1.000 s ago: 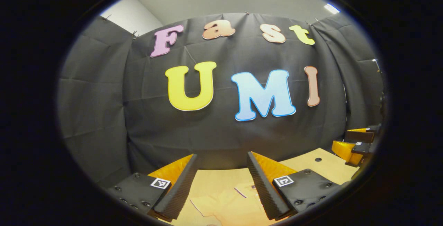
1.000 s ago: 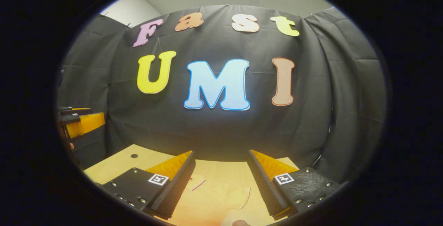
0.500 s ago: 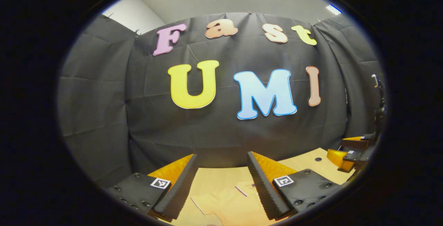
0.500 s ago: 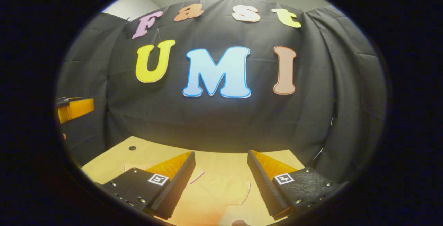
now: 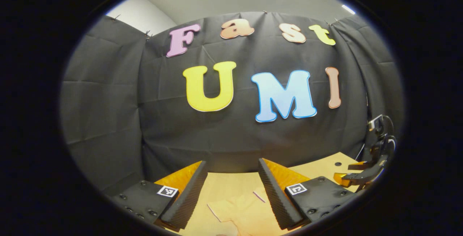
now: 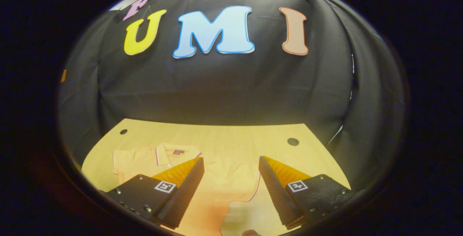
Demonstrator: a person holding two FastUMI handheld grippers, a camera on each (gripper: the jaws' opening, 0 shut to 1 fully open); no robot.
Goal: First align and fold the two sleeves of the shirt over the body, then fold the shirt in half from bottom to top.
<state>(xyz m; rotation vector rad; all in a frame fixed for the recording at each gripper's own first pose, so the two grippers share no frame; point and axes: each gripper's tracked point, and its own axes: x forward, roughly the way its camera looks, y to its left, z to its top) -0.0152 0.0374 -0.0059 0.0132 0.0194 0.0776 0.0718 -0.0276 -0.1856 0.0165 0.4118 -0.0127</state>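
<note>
Right gripper (image 6: 231, 189) has its jaws spread wide with nothing gripped; the shirt (image 6: 217, 178) lies flat on the table (image 6: 231, 134) below and between them, collar ahead of the left jaw. Left gripper (image 5: 231, 192) jaws likewise released, shirt fabric between and below them.

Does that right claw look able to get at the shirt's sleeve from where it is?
Probably yes. The right claw is open above the shirt, whose sleeve lies flat on the table just ahead between its fingers, with nothing lying over it.
</note>
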